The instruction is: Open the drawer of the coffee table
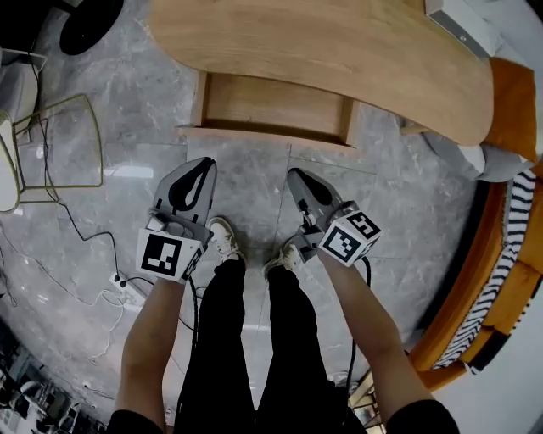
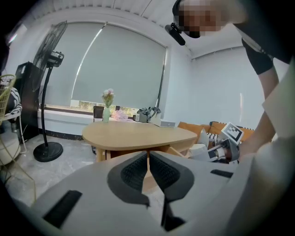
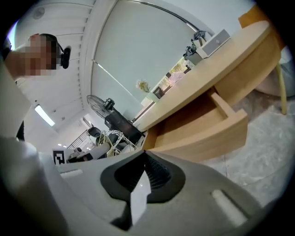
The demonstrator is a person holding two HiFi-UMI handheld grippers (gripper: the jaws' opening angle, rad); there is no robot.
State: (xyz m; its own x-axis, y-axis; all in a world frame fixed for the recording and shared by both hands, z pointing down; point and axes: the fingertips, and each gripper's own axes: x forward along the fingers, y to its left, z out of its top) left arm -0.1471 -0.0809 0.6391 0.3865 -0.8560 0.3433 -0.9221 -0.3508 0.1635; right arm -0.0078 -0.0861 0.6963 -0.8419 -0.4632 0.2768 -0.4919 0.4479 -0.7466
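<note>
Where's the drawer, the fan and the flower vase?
drawer (image 1: 271, 106): head view, its inside floor.
fan (image 2: 48, 152): left gripper view, its round base.
flower vase (image 2: 106, 114): left gripper view, the vase body.

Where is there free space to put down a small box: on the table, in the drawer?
The open drawer shows only bare wood inside. The coffee table top is bare near the drawer; a white device sits at its far right end. Crowded: the floor at the left, with cables and a wire stand.
</note>
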